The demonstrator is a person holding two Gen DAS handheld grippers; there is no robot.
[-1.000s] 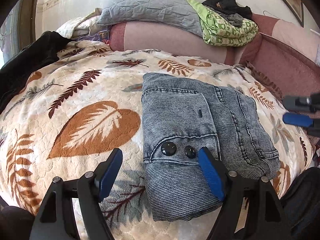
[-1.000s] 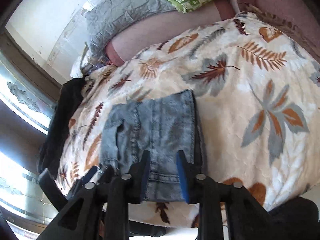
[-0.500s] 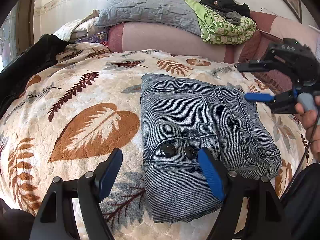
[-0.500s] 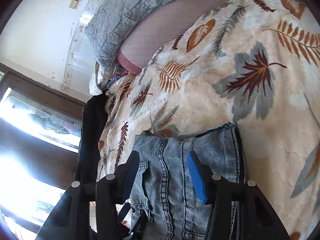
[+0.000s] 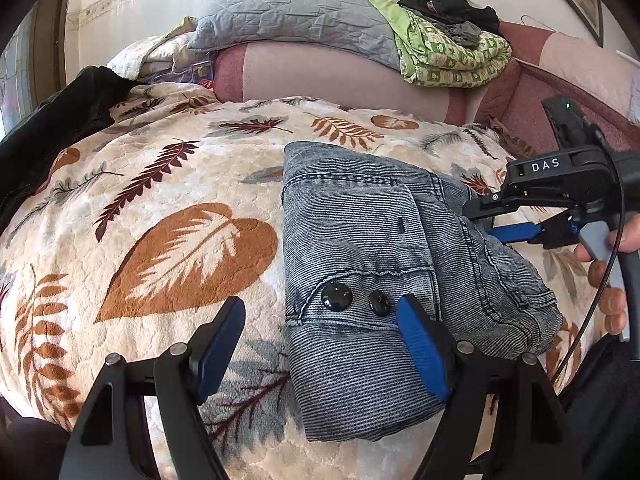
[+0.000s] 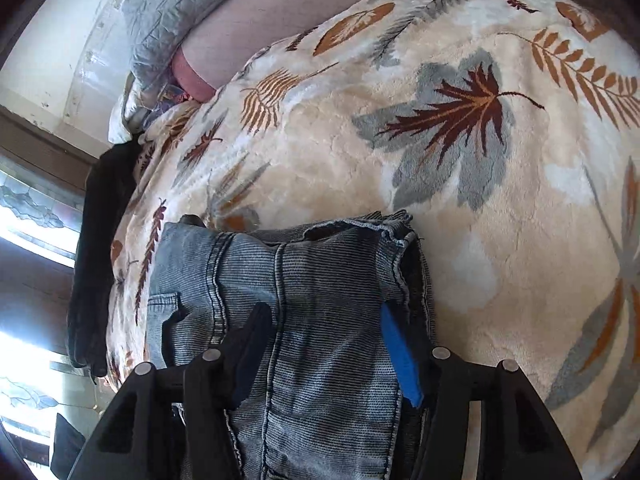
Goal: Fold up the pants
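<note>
Left tongs (image 5: 320, 344): black plastic frame with two curved arms, silver round screws at the joints, blue ribbed pads (image 5: 420, 352) lining the inner faces of the fingers.
Right tongs (image 6: 326, 354): same black frame, silver screw heads on the arms, blue pads on the fingers.
Right tongs body, from the left wrist view: black housing (image 5: 560, 176) with white letters "DAS", a small green light on top, grey trigger handle, thin black cable looping down.
Right hand (image 5: 612, 272): bare skin, fingers on the grey handle.
</note>
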